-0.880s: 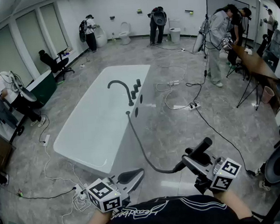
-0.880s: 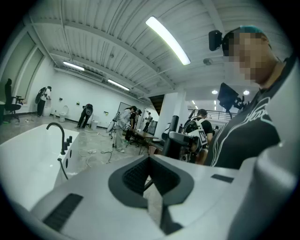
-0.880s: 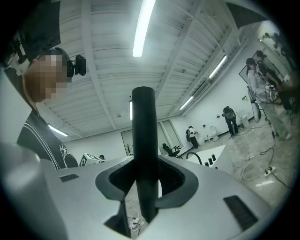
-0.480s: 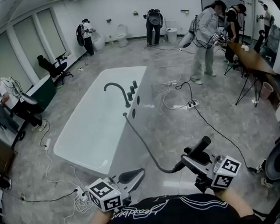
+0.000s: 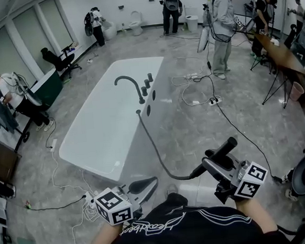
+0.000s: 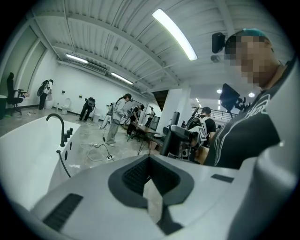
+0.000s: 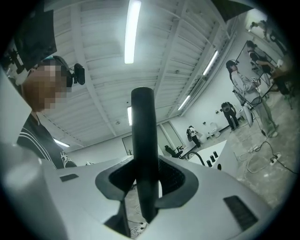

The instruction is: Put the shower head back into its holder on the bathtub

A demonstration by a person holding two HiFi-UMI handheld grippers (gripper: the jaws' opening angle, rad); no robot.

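R gripper [image 7: 146, 190]: fingers clamped on the shower head [image 7: 143, 136], a slim black wand, matte, w/ a rounded tip sticking up past the fingers. From the head view it tilts up & away from the person, over the floor [image 5: 194, 121], well apart from the bathtub [image 5: 98, 133]. A dark hose [image 5: 150, 148] droops from its lower end, then climbs to the tub rim just below the black faucet [image 5: 130, 86]. L gripper [image 6: 151, 185]: fingers together, nothing btwn them, near the tub's closest corner.
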